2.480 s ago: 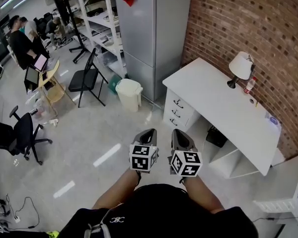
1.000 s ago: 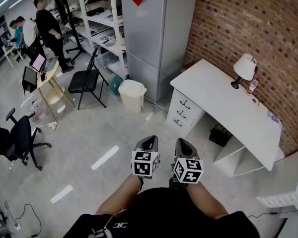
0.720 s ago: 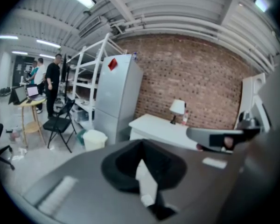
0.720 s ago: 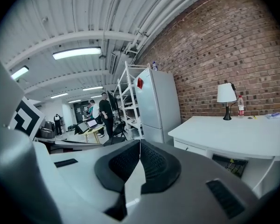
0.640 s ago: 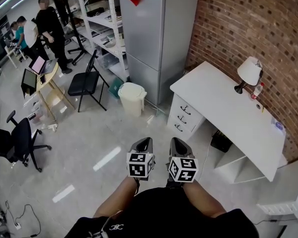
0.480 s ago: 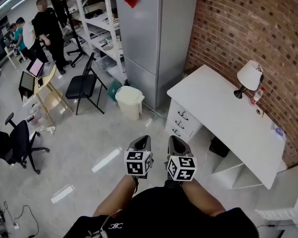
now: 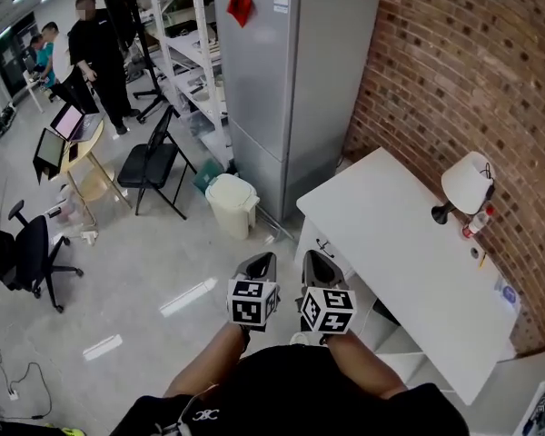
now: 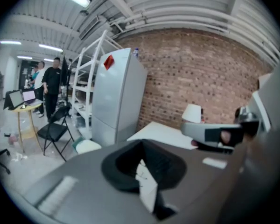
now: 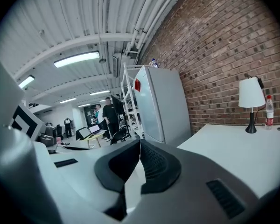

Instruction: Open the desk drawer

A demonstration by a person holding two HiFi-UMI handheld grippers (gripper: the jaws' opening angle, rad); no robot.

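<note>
The white desk (image 7: 409, 252) stands against the brick wall at the right of the head view. Its drawer stack (image 7: 320, 243) shows just under the desk's near-left corner, partly hidden by my right gripper; the drawers look closed. Both grippers are held side by side in front of me, a short way off the desk: the left gripper (image 7: 260, 262) and the right gripper (image 7: 315, 260). In the left gripper view the jaws meet with nothing between them (image 8: 141, 147). The right gripper (image 9: 140, 144) is likewise shut and empty, with the desk top (image 9: 233, 153) ahead to its right.
A table lamp (image 7: 465, 184) and a bottle (image 7: 477, 223) stand at the desk's far end. A grey fridge (image 7: 286, 98) stands left of the desk, with a white bin (image 7: 232, 203) and a black folding chair (image 7: 150, 166) beside it. People (image 7: 100, 48) stand far left.
Both grippers have been carried forward toward the desk, staying side by side and shut. The desk now lies closer, and its drawer fronts are largely hidden behind the right gripper.
</note>
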